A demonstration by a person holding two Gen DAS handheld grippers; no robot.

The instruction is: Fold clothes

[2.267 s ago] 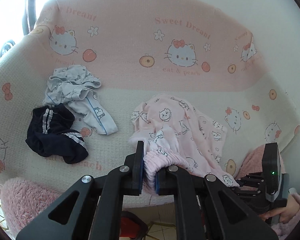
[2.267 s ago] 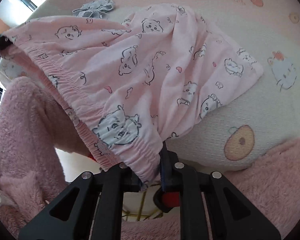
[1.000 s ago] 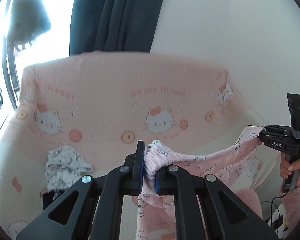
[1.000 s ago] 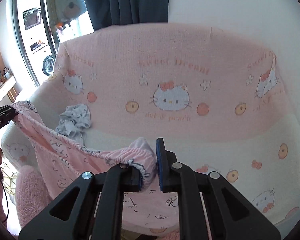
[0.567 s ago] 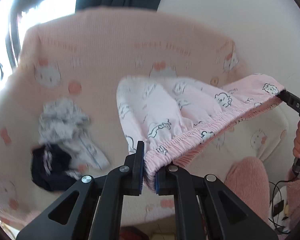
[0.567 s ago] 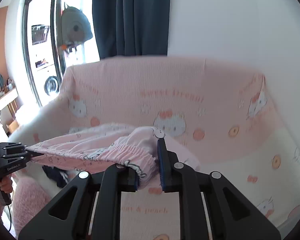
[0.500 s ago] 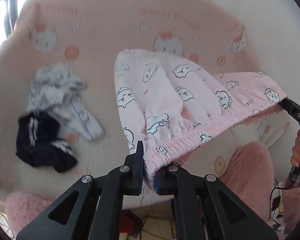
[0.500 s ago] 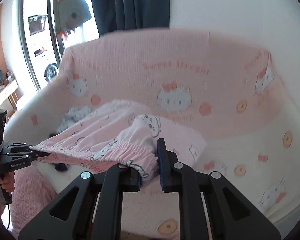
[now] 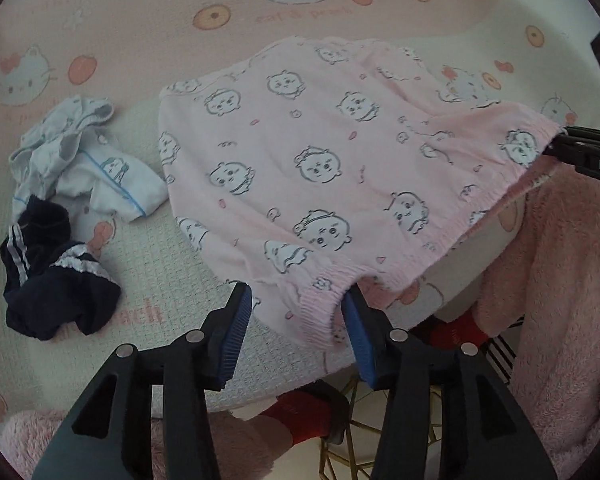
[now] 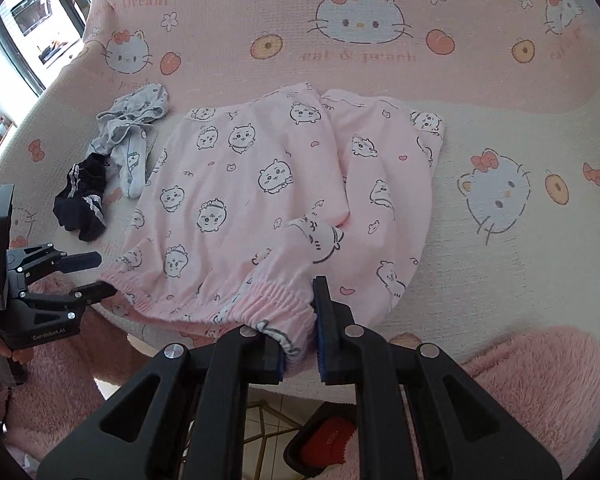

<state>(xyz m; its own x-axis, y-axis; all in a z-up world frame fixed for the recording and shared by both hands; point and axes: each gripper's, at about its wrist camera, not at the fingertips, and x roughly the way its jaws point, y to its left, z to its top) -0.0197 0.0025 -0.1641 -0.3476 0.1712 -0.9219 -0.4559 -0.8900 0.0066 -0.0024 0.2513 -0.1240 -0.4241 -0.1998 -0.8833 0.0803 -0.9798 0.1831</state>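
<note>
Pink cartoon-print shorts lie spread on the sofa seat, legs toward the backrest and elastic waistband at the front edge. My left gripper has its jaws opening wide. The waistband's left corner sits loose between the blue pads, against the right one, with nothing pressing it. The right wrist view shows the same shorts and the left gripper parted at that corner. My right gripper is shut on the waistband's right end. It also shows at the right edge of the left wrist view, the right gripper still pinching the cloth.
A crumpled grey-white garment and navy striped shorts lie left of the pink shorts on the cat-print sofa cover. The person's fluffy pink clothing fills the front right. A red-socked foot shows below the seat edge.
Both grippers came down and tipped toward the seat, bringing the held-up shorts flat onto the sofa. The left jaws went from clamped on the waistband to wide apart.
</note>
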